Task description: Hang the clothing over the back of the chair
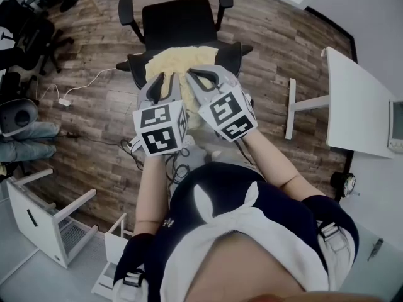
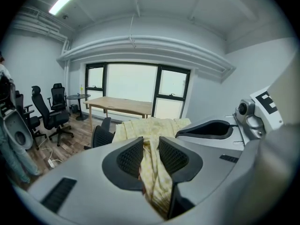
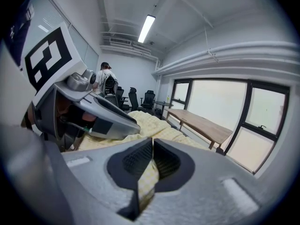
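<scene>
The left claw [image 2: 151, 143] pinches a thick, bunched fold of the soft, pale-yellow checked clothing [image 1: 178, 60]. The right claw [image 3: 152, 146], just beside it, is pressed on a thinner fold. The crumpled clothing lies over the top edge of the black chair [image 1: 179, 21] back.

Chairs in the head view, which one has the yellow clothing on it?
The black chair at top centre: the yellow clothing lies over its back. The chairs at the far left show no yellow.

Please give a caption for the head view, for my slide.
Left hand-held gripper and right hand-held gripper pinch a yellow garment at the back of a black chair.
</scene>
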A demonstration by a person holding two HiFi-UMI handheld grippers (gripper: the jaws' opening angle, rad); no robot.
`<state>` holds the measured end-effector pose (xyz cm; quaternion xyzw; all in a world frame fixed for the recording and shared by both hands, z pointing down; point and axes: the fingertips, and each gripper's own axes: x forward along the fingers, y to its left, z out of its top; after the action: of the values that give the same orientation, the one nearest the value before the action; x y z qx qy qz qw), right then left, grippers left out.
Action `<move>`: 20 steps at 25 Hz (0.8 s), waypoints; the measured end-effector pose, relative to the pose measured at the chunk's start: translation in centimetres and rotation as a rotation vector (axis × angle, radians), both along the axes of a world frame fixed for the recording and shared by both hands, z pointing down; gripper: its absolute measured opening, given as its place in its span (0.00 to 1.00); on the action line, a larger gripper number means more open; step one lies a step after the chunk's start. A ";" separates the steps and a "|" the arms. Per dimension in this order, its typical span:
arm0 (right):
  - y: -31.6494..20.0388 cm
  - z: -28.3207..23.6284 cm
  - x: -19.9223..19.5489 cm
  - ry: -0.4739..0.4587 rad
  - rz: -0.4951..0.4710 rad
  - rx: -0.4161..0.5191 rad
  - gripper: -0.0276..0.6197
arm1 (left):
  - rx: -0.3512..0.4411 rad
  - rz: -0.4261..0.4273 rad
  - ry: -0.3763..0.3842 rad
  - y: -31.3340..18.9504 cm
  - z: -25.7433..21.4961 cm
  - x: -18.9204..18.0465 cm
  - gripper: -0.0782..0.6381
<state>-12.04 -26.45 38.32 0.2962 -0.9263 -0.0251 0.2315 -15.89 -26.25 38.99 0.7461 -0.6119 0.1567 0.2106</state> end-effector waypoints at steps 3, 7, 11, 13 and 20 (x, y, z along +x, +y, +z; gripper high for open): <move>0.1 -0.5 0.4 -0.043 0.018 0.016 0.06 | 0.042 0.015 -0.024 0.3 -0.6 0.3 0.26; 0.7 -1.2 0.5 -0.093 0.026 0.012 0.16 | 0.077 0.018 -0.034 0.9 -1.3 0.4 0.26; 1.2 -1.8 0.9 -0.106 0.034 0.042 0.17 | 0.099 0.016 -0.046 1.5 -2.0 0.6 0.26; 1.3 -2.1 1.1 -0.112 0.038 0.059 0.17 | 0.107 0.014 -0.053 1.6 -2.1 0.7 0.26; 2.1 -3.4 2.0 -0.153 0.042 0.098 0.17 | 0.133 0.006 -0.064 2.6 -2.9 1.2 0.26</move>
<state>-10.00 -24.30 34.93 0.3277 -0.9325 -0.0429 0.1458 -14.69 -23.64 36.07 0.7550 -0.6251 0.1398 0.1404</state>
